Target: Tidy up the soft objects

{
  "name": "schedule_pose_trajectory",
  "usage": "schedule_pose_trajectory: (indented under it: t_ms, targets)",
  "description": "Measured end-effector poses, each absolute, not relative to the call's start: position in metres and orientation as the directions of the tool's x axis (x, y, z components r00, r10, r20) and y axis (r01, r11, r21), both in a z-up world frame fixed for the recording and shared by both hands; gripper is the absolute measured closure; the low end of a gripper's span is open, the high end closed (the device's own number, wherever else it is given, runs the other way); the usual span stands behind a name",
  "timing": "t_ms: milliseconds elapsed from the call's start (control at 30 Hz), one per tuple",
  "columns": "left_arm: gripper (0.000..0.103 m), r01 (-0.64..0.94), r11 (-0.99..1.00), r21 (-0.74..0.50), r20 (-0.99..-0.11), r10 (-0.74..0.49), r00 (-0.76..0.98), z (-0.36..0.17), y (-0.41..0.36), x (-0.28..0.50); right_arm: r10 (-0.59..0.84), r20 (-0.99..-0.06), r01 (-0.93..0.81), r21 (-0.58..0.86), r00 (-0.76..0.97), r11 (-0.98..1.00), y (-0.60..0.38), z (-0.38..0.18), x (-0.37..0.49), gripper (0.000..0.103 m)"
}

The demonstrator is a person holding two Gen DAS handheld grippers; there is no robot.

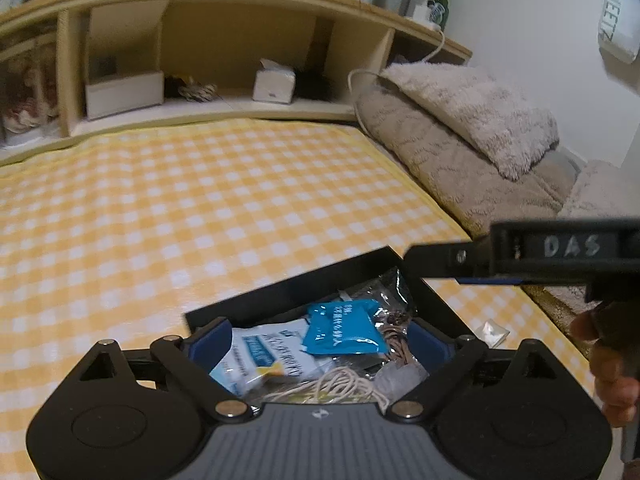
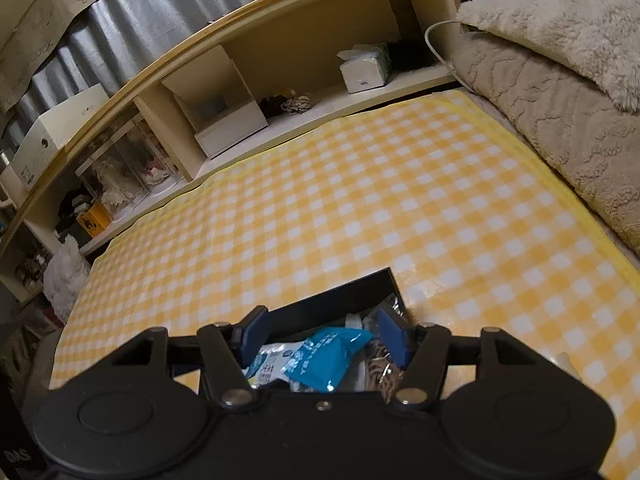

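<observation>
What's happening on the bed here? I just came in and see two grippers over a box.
A person is tidying small soft items into a black box on the checked cloth. Both the left gripper and right gripper hover over it with jaws open, gripping nothing. A blue packet, white packet and string lie inside; one small clear packet sits outside.

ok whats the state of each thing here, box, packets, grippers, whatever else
black box: open, filled with soft items
blue packet: lying on top inside the box
white cord: loosely coiled in the box
left gripper: open over the box, holding nothing
right gripper: open over the box, holding nothing
tissue box: on the shelf, tissue sticking out
green bottle: upright on the headboard
</observation>
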State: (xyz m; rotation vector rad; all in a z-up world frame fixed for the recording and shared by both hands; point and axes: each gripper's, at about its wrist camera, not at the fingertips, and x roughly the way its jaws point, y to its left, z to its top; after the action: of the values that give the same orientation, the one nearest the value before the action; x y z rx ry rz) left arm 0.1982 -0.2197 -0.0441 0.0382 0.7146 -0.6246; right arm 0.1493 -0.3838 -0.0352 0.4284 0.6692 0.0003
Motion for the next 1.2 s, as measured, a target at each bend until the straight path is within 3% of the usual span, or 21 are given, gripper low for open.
schedule_pose_trajectory:
  t_ms: [200,333,633,1200]
  targets:
    - [0.004,0.524,0.837,-0.159,-0.583,-0.508,0.634,-0.013,-0.187,0.176,0.115,-0.598,0.146,0.37,0.793,0.917,-0.372,-0.019,0.133,0.038]
    - [0.0,0.51,0.846,-0.157,-0.551,-0.503,0.666,0.011,-0.165,0.159,0.096,-0.596,0.158,0.359,0.797,0.92,-0.361,0.0,0.115,0.031]
    - [0.0,0.482,0.861,-0.163,-0.49,-0.494,0.718,0.052,-0.121,0.111,0.066,-0.539,0.11,0.287,0.84,0.952,-0.33,0.041,0.051,0.023]
    - [0.0,0.455,0.884,-0.108,-0.444,-0.452,0.774,0.052,-0.081,0.008,-0.035,-0.426,0.072,0.073,0.904,0.995,-0.298,0.058,-0.071,0.001]
